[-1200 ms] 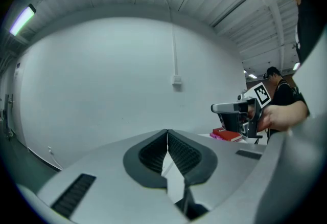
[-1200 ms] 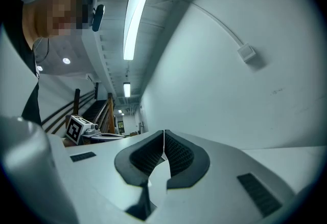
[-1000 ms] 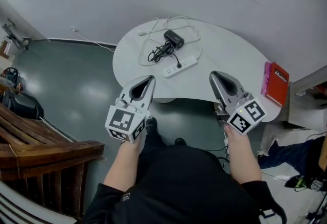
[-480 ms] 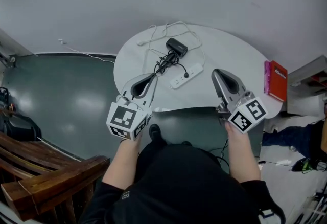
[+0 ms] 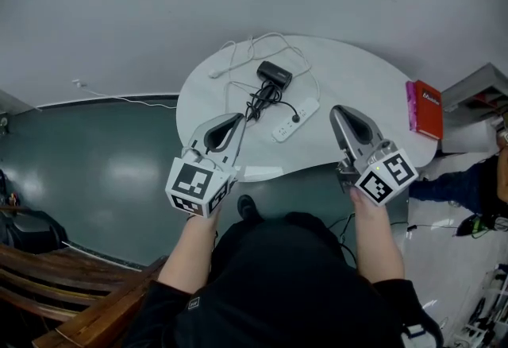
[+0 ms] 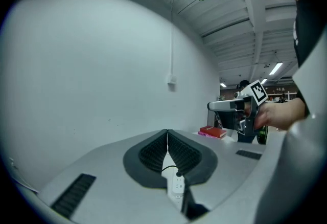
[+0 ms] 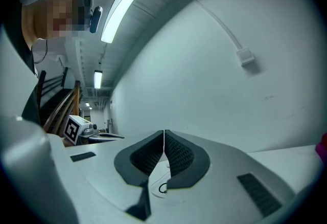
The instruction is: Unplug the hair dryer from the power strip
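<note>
A black hair dryer [image 5: 274,73] lies at the back of the white round table [image 5: 373,92], its black cord [image 5: 258,97] bunched in front of it. The cord's plug [image 5: 296,117] sits in a white power strip [image 5: 297,118]. My left gripper [image 5: 234,120] is shut and empty over the table's near edge, just left of the cord. My right gripper [image 5: 340,112] is also shut and empty, to the right of the strip. In the left gripper view the power strip [image 6: 177,187] shows below the closed left gripper [image 6: 167,134]. The right gripper [image 7: 164,134] has its pads together.
A red book [image 5: 427,108] lies at the table's right edge, also seen as the red book [image 6: 213,131]. A thin white cable [image 5: 274,40] loops round the dryer at the back. A grey wall stands behind the table. Dark floor lies to the left.
Both grippers have come forward to the table's near edge, and the table sits closer and more central. The wooden furniture at the left has slid out of view. Both jaws stay shut.
</note>
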The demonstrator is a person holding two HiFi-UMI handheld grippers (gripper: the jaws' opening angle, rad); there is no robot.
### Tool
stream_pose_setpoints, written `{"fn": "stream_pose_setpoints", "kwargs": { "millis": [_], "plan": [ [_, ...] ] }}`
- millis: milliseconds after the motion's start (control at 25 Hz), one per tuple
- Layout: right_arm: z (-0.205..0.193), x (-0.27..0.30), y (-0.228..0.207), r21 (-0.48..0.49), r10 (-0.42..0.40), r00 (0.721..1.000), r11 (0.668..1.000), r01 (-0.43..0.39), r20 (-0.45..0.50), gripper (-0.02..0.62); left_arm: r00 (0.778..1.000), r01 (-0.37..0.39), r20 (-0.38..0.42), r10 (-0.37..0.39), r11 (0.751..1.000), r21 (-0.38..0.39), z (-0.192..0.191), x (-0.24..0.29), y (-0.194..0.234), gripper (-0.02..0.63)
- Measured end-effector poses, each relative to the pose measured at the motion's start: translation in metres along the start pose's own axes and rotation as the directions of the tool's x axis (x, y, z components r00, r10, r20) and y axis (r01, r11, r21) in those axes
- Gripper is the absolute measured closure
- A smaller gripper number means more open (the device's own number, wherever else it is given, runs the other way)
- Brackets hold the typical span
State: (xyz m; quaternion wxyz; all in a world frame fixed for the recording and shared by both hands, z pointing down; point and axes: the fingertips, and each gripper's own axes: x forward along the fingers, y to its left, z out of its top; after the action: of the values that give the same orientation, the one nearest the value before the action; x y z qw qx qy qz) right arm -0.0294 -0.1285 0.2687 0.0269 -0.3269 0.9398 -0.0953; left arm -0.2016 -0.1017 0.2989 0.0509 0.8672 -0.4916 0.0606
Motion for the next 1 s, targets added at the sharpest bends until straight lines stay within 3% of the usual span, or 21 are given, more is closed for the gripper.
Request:
{"fn": "stream_pose_setpoints", "kwargs": {
  "millis": [440, 720, 1000],
  "plan": [
    [-0.013, 0.012, -0.005, 0.009, -0.066, 0.997, 0.998, 0.066, -0.030, 0.560, 0.996, 0.082, -0.018, -0.082, 0.997, -0.017, -0.011, 0.024, 0.022, 0.592],
    [-0.014, 0.005, -0.045, 0.005, -0.090, 0.996, 0.996, 0.090, -0.018, 0.560, 0.994, 0.088, -0.071, -0.087, 0.996, 0.015, -0.016, 0.062, 0.011, 0.592],
    [-0.036, 0.007, -0.085, 0.100, -0.055, 0.998, 0.993, 0.057, -0.017, 0.560, 0.985, 0.102, -0.140, -0.096, 0.994, 0.037, -0.029, 0.102, 0.001, 0.592]
  ]
}}
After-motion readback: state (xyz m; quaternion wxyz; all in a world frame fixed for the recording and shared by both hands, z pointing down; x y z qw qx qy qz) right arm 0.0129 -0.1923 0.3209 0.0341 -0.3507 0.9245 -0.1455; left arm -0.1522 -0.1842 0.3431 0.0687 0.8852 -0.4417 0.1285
